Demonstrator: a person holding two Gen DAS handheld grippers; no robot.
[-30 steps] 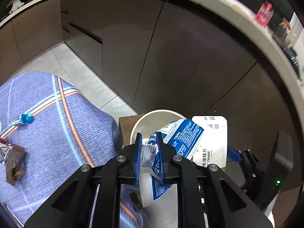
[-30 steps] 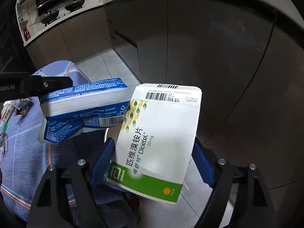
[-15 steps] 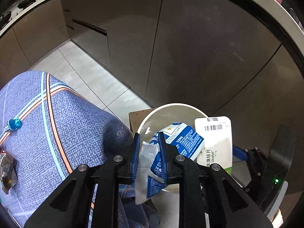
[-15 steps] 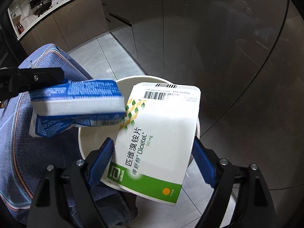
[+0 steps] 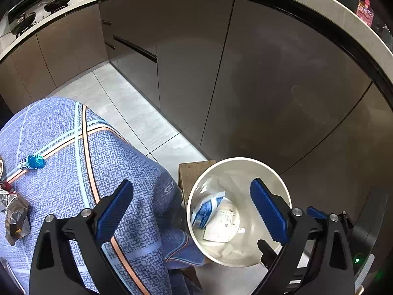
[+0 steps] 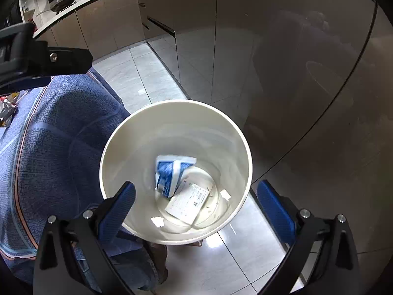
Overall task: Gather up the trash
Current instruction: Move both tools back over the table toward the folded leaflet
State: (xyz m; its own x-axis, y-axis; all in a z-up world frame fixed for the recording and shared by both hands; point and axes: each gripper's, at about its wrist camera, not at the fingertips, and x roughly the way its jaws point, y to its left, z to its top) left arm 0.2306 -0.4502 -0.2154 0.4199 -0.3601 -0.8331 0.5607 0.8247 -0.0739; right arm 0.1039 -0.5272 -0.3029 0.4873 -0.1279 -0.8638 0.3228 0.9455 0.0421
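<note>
A round, smooth white bin (image 6: 175, 172) stands on glossy grey tile beside matte brown cabinets (image 5: 258, 73). At its bottom lie a crumpled blue-and-white pack (image 6: 169, 174) and, touching it at its 5 o'clock, a flat white box (image 6: 189, 202), with small white scraps around them. At 9 o'clock of the bin hangs a woven blue cloth (image 5: 73, 172) with orange stripes; crinkled foil wrappers (image 5: 13, 215) lie on it.

The left gripper (image 5: 191, 206) and right gripper (image 6: 194, 202) hang over the bin, blue ribbed pads spread wide, nothing between them. Both have just been opening: a second ago the left pinched the pack and the right held the box; both now lie in the bin.
</note>
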